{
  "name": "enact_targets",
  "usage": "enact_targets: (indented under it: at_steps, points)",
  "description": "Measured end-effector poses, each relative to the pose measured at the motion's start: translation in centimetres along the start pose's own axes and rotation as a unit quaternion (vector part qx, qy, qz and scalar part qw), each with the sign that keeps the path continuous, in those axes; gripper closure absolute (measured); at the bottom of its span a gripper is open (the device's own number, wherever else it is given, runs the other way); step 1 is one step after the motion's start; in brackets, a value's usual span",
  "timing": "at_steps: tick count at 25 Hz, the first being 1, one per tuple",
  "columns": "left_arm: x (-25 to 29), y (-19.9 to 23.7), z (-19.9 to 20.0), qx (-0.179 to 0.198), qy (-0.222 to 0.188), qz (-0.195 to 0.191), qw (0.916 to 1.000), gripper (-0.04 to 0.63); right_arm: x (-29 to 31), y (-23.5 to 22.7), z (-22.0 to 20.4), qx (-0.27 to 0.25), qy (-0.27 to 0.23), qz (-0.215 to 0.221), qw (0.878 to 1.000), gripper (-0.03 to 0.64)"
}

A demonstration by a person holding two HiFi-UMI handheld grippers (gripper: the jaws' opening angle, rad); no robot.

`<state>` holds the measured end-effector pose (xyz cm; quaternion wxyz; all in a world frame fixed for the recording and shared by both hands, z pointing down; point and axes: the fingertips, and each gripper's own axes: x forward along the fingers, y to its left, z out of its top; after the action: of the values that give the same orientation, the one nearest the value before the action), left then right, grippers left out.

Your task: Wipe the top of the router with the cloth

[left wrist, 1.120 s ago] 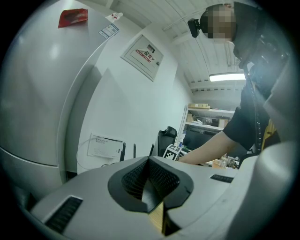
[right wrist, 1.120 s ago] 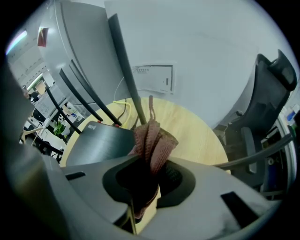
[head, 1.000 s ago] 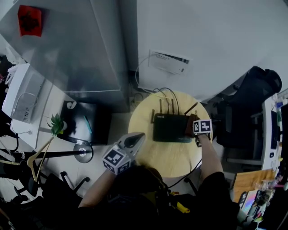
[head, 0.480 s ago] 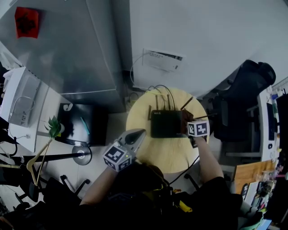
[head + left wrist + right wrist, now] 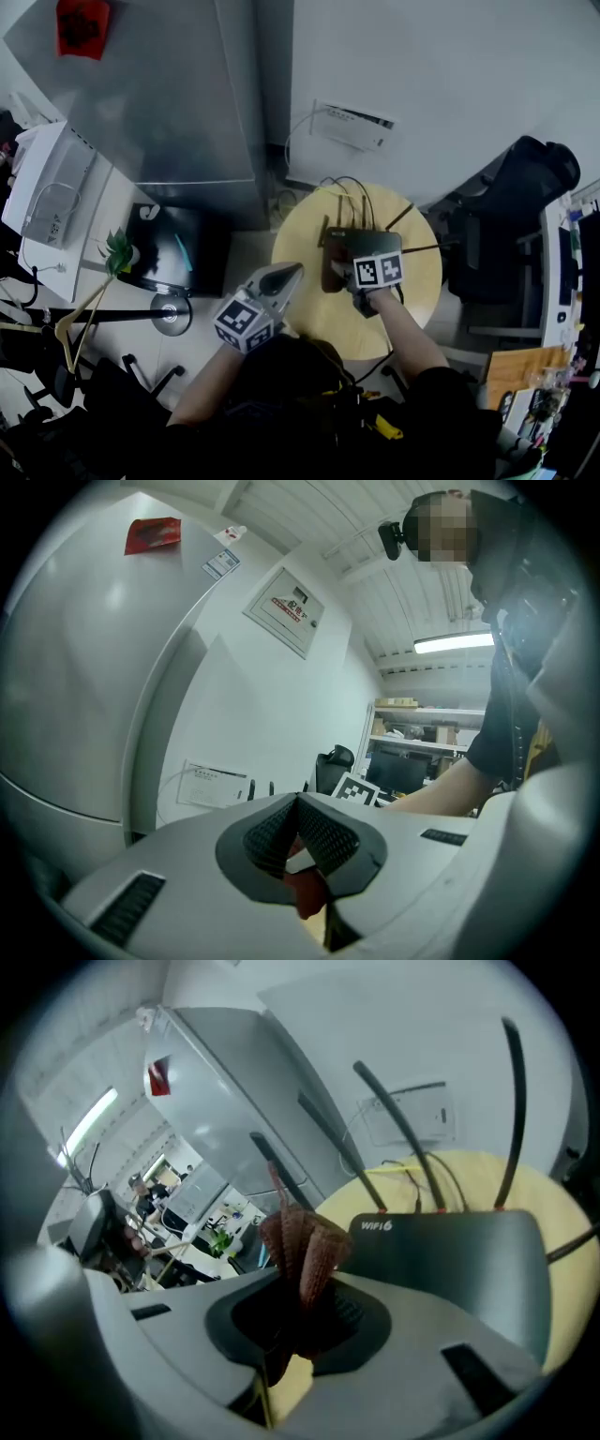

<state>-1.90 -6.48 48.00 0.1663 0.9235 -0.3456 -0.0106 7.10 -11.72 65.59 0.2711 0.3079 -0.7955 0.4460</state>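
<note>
1. Head view: the marker cube of the right gripper (image 5: 341, 273) covers most of the flat black plastic router (image 5: 359, 242).
2. The brown knitted cloth (image 5: 302, 1241) is buried low down between that gripper's jaws.

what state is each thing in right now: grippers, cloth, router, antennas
left gripper: jaws shut, empty
right gripper: shut on the cloth
cloth: bunched, pinched between the right gripper's jaws
router: lying flat on the round table, cables at its back
antennas: raised
</note>
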Motion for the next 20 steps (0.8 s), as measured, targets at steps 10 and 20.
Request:
enact_targets:
  at_steps: [10,20]
  points:
    - [-1.1,0.2,-0.5,0.008,0.004,0.016,0.9998,0.603,3.6,-5.1,-3.8,-0.047,0.098,-0.108,0.988,0.554]
    - [0.6,-1.1,-0.7,0.009,0.015,-0.002,0.9998,0.603,-0.3,-10.3,-4.6,-0.053,0.094,-0.155,0.982,0.552]
